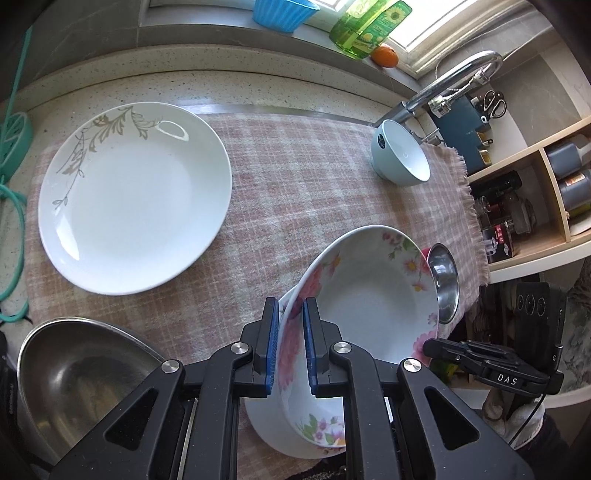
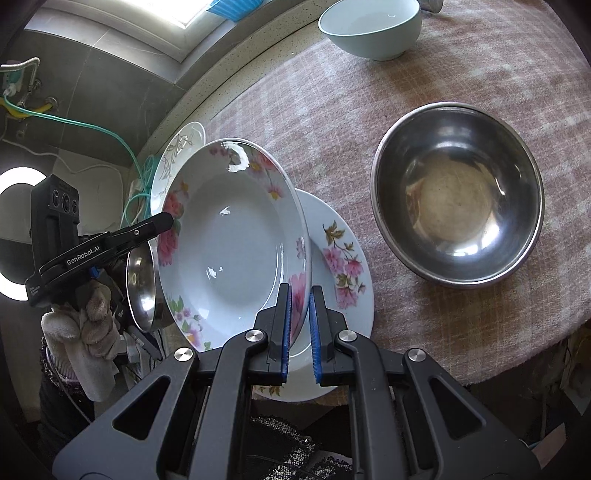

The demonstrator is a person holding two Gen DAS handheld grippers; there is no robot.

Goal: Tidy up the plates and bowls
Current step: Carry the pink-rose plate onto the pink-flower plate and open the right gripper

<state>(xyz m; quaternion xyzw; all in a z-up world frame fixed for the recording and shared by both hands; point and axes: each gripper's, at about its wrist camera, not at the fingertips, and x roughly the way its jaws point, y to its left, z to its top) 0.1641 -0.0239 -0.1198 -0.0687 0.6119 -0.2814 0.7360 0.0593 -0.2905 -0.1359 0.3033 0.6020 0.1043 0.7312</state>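
Floral deep plate (image 2: 229,240) sits tilted at lower centre of the right wrist view, above a flat floral plate (image 2: 343,269) on the bench (image 2: 480,74), its rim pinched by the left tool (image 1: 289,332) and bracketed by the right tool (image 2: 300,325), whose pads look barely parted around it. Judging by this, level it, then move both tools together so neither pad slips. Readable writing: "GenRobot.AI" and "DAS" on the tools.

Daylight from window (image 1: 417,22) at top, blown out. Ring light (image 2: 14,232) glows at left edge of right wrist view. Glare spots on floral plate (image 2: 236,236) & steel bowl (image 2: 458,218). Heavy fisheye bending, dark vignette corners; mostly sharp.
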